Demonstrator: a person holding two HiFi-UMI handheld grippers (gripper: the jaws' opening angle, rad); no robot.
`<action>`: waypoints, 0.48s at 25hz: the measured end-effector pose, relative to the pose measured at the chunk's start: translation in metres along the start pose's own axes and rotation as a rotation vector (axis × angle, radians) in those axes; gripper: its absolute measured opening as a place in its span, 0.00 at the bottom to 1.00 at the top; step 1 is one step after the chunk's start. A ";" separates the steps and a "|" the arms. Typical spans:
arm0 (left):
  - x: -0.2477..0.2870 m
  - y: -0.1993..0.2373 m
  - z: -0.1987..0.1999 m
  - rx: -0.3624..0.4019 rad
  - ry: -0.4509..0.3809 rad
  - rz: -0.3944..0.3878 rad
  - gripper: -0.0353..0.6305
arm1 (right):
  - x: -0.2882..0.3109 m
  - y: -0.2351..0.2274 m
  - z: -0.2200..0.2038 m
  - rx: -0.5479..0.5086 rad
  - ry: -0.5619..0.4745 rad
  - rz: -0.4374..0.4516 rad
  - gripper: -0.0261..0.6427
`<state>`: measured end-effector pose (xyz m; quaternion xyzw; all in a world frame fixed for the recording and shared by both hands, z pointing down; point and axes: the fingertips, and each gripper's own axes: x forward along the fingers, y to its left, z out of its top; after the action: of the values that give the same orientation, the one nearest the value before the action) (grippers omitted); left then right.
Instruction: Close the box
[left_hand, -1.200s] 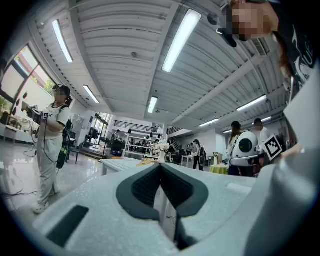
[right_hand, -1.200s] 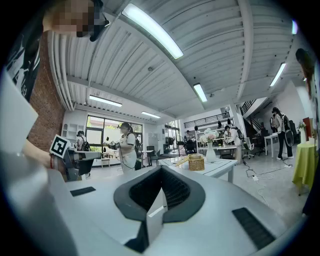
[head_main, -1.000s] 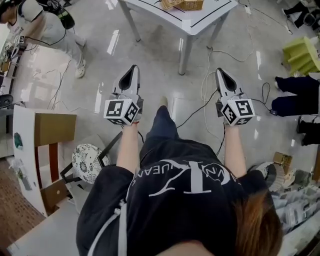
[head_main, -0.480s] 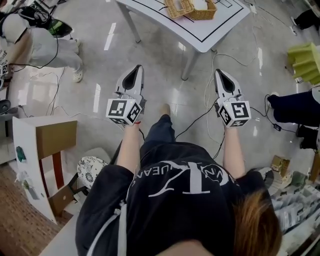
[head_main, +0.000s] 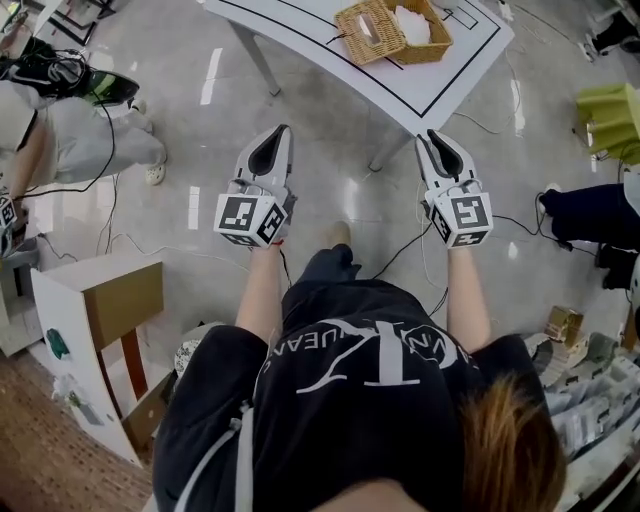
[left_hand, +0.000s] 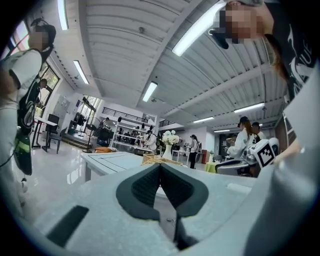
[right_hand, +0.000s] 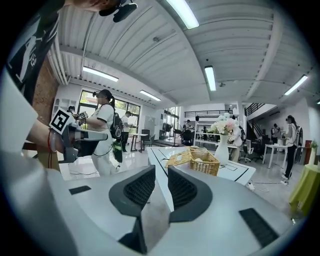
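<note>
Left gripper (head_main: 283, 132): you hold it out level ahead of you. Its fingers (left_hand: 150, 185) are pressed together at the tips, with nothing between them. Right gripper (head_main: 432, 135): you hold it out beside the left, well apart from it and tipped slightly down. Its jaws have just been opening and now stand a narrow gap apart, with nothing between them. Neither gripper touches anything. The box (head_main: 405, 28) is a woven wicker one and stands on the white table (head_main: 330, 62) ahead of you, inside the black line marked on the top and set back from the near edge. Its lid (head_main: 363, 30) is open, leaning out from the box's left side as the head view shows it. Something white lies inside; what it is cannot be told. A vase of flowers (right_hand: 223, 147) stands on the same table beyond the box. Another person (right_hand: 106, 135) stands on the floor to your left.
</note>
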<state>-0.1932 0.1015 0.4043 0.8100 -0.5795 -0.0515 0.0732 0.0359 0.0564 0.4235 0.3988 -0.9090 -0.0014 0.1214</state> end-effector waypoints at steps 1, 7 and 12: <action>0.005 0.005 -0.001 -0.002 0.005 -0.006 0.06 | 0.008 0.001 0.000 -0.010 0.009 0.000 0.16; 0.026 0.027 -0.012 -0.031 0.026 -0.022 0.06 | 0.050 0.003 -0.002 -0.123 0.072 -0.010 0.19; 0.032 0.030 -0.023 -0.050 0.056 -0.028 0.06 | 0.081 0.009 -0.007 -0.238 0.121 0.017 0.21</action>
<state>-0.2069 0.0631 0.4326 0.8170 -0.5645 -0.0443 0.1090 -0.0216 0.0049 0.4493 0.3731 -0.8967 -0.0841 0.2226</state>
